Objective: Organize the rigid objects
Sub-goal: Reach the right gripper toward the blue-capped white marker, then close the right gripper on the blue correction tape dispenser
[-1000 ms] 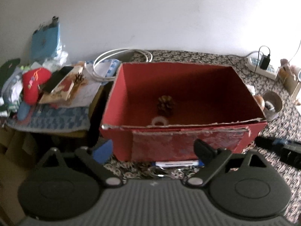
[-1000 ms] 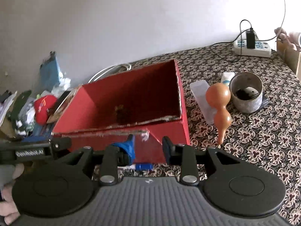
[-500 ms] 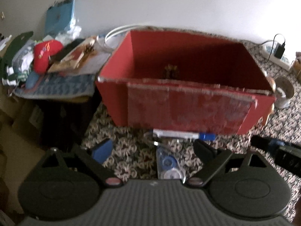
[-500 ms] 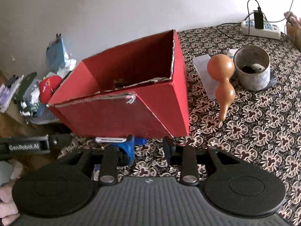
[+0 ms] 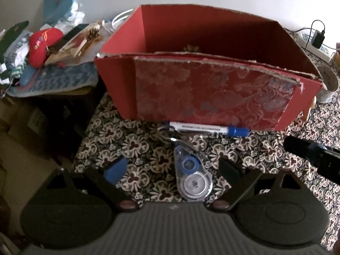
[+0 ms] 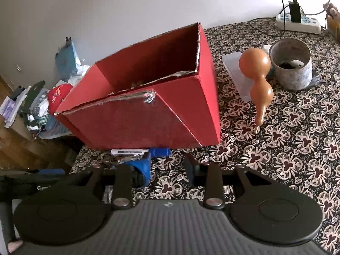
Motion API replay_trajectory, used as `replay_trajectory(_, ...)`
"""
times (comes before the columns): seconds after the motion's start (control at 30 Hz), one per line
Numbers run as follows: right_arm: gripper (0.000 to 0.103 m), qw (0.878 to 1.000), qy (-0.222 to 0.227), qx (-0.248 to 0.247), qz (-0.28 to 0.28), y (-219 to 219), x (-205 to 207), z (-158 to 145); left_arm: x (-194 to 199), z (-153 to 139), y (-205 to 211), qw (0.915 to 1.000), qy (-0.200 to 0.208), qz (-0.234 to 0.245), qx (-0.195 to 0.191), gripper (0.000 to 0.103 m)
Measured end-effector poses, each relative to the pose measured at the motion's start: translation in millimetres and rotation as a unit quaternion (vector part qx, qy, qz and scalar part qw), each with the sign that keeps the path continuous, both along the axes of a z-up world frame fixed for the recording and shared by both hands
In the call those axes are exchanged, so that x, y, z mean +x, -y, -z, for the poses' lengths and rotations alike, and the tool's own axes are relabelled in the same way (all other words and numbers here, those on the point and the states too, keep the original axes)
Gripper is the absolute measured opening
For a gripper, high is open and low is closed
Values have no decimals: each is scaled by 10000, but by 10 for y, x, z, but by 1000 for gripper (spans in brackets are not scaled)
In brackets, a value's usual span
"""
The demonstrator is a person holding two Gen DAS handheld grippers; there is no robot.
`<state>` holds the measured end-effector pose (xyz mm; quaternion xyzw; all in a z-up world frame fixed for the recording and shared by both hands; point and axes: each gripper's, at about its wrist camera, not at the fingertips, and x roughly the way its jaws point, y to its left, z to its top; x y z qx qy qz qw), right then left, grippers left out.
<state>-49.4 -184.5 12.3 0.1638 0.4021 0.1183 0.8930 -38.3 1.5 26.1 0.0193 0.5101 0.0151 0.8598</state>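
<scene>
A red cardboard box (image 5: 212,93) stands on the patterned tablecloth; a pine cone (image 5: 191,48) shows inside over its rim. In front of it lie a white pen with a blue cap (image 5: 204,128), some metal keys or clips (image 5: 174,137), and a clear correction-tape dispenser (image 5: 192,180). My left gripper (image 5: 172,170) is open, low over the dispenser, which lies between its fingers. My right gripper (image 6: 167,165) is open and empty, in front of the box (image 6: 148,97). An orange gourd (image 6: 257,78) lies right of the box.
A grey cup (image 6: 291,65) and a clear plastic lid (image 6: 235,74) sit beside the gourd. A power strip (image 6: 297,21) lies at the back right. A cluttered side table with a red toy (image 5: 42,42) and books stands left of the box.
Both grippers have pulled back and dropped lower in front of the box. The pen and correction-tape dispenser came into view, and the dispenser now lies between my left fingers.
</scene>
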Motion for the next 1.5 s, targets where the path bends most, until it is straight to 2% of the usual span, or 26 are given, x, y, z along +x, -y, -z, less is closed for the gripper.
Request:
replay_trajectory(0.17,18,9997,-47,-103,-221,-129,13,-8,51,73,-46,9998,-159,105,-99,93)
replay_trajectory(0.53,18,9989,-284,-155,-324,-336,57,59,134,190,-167,9987,-300,379,-134,93)
replay_trajectory(1.17,18,9992,-376,-87,52,-411,76,134,235,247,-263,9976,-106,668,-160,93)
replay_trajectory(1.37,18,9991,-417,-26,10,-410,78,158,218,265,-372,9972,28,702,-265,93)
replay_trajectory(1.5,18,9991,-417,1,-119,-433,76,172,202,292,-477,9953,-15,793,-563,93)
